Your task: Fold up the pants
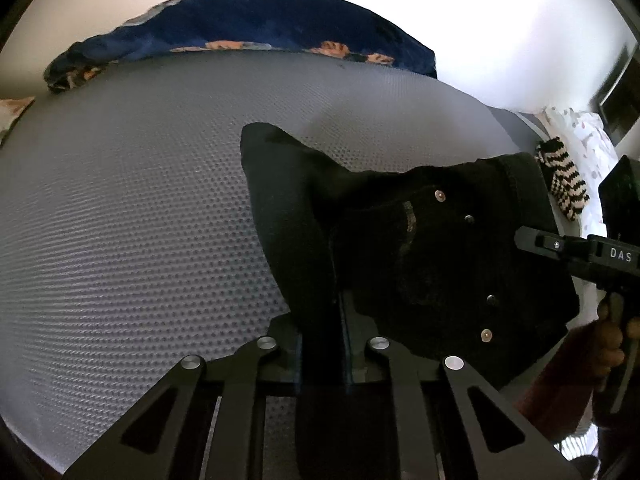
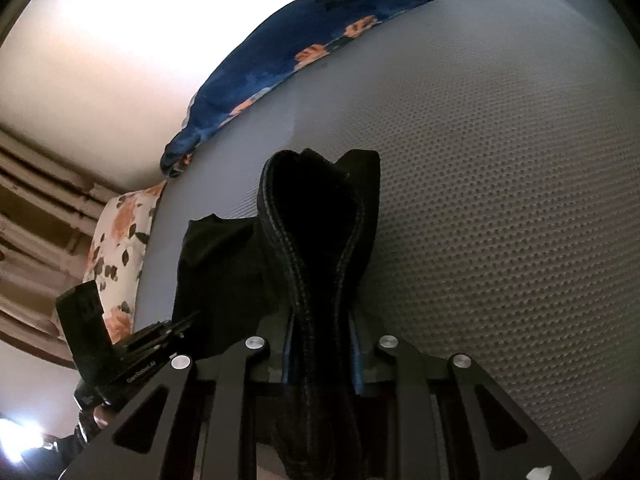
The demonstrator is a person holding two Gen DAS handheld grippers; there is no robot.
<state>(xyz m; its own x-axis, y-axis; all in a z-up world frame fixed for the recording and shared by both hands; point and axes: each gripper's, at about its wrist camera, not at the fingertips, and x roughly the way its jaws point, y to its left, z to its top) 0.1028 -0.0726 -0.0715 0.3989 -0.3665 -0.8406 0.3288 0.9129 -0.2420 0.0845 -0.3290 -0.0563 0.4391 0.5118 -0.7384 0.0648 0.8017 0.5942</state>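
Observation:
The black pants hang bunched above the grey dotted mattress, with rivets and a pocket showing. My left gripper is shut on a fold of the black cloth. My right gripper is shut on the thick stitched waistband, which loops up in front of the camera. The right gripper also shows at the right edge of the left wrist view, and the left gripper shows at the lower left of the right wrist view.
A dark blue flowered blanket lies along the mattress's far edge. A flowered pillow sits at the mattress's side. A black-and-white striped cloth lies on a white patterned sheet at the right. White walls stand behind.

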